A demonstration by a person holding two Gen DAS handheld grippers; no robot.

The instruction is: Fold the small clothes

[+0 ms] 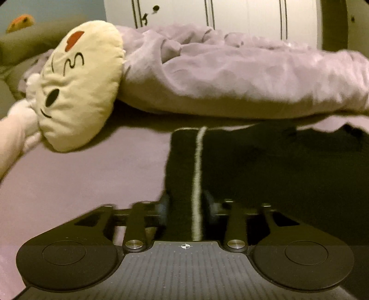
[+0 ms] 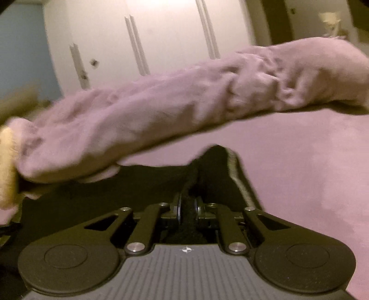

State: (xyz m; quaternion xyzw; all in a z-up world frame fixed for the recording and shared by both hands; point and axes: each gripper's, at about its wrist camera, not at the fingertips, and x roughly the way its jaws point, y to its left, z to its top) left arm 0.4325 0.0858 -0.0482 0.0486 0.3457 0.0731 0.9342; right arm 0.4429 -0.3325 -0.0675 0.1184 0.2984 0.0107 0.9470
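A black garment (image 1: 265, 166) with a white stripe (image 1: 198, 161) lies flat on the purple bed sheet (image 1: 92, 180). In the left wrist view my left gripper (image 1: 186, 205) stands open at the garment's near edge, its pads either side of the stripe and apart from the cloth, which lies flat between them. In the right wrist view my right gripper (image 2: 188, 205) is shut on a bunched ridge of the black garment (image 2: 92, 196). That ridge rises to a peak ahead of the jaws, beside a striped hem (image 2: 239, 180).
A rumpled lilac duvet (image 1: 230, 80) lies across the bed behind the garment, overhanging its far edge (image 2: 161, 110). A cream plush cushion with a face (image 1: 80, 87) rests at the left. White wardrobe doors (image 1: 242, 16) stand behind. Bare sheet (image 2: 299, 173) stretches to the right.
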